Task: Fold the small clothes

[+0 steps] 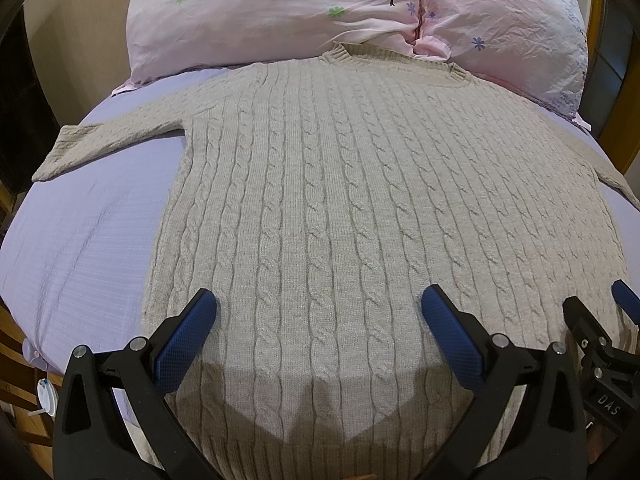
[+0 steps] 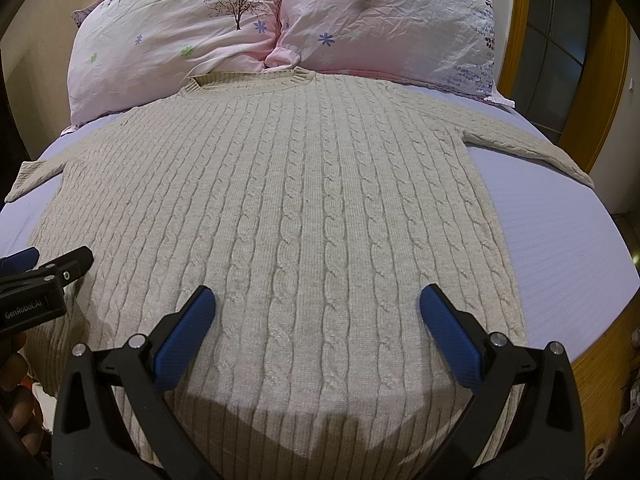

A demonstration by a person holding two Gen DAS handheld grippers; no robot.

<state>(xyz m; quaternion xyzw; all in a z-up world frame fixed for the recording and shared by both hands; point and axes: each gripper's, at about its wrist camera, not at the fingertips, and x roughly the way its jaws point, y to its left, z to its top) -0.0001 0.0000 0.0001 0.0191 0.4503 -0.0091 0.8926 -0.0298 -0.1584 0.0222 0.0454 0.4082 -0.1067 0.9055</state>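
A beige cable-knit sweater [image 1: 340,200] lies flat on the lavender bed sheet [image 1: 88,248], collar toward the pillows, both sleeves spread out to the sides. It also shows in the right wrist view [image 2: 288,208]. My left gripper [image 1: 320,312] is open and empty, hovering over the lower left part of the sweater near the hem. My right gripper [image 2: 318,308] is open and empty over the lower right part. The right gripper's tips show at the left wrist view's right edge [image 1: 600,312]; the left gripper shows at the right wrist view's left edge [image 2: 44,272].
Two pink flowered pillows [image 1: 280,12] lie at the head of the bed, touching the collar; they also show in the right wrist view [image 2: 180,32]. A wooden bed frame [image 2: 604,92] runs along the right side. Bare sheet [image 2: 560,240] lies right of the sweater.
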